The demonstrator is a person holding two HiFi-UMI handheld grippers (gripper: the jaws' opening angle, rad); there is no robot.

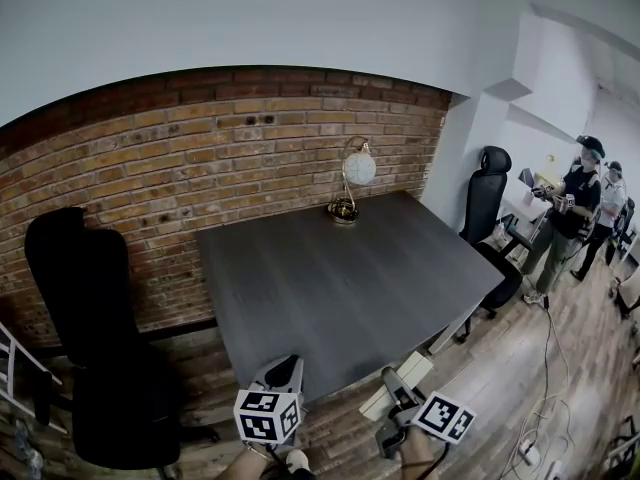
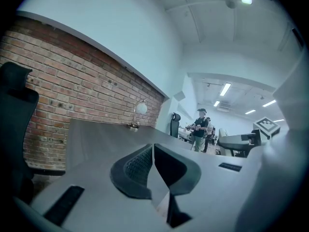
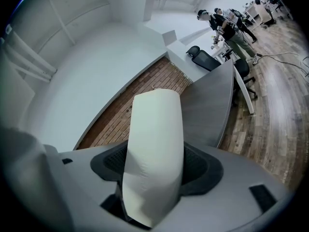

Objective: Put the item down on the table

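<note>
The dark grey table (image 1: 340,278) stands against a brick wall. My right gripper (image 1: 400,396) hovers just off its near edge, shut on a cream-white soft packet (image 1: 396,384) that sticks out toward the table. In the right gripper view the packet (image 3: 155,144) fills the space between the jaws and juts far past them, above the table (image 3: 212,105). My left gripper (image 1: 284,372) is at the near edge to the left, shut with nothing in it. In the left gripper view its fingertips (image 2: 145,166) meet over the tabletop (image 2: 96,134).
A small globe lamp (image 1: 352,180) stands at the table's far edge. A black chair (image 1: 100,338) is at the left and an office chair (image 1: 492,208) at the right. Two people (image 1: 575,218) stand far right. Cables (image 1: 530,453) lie on the wood floor.
</note>
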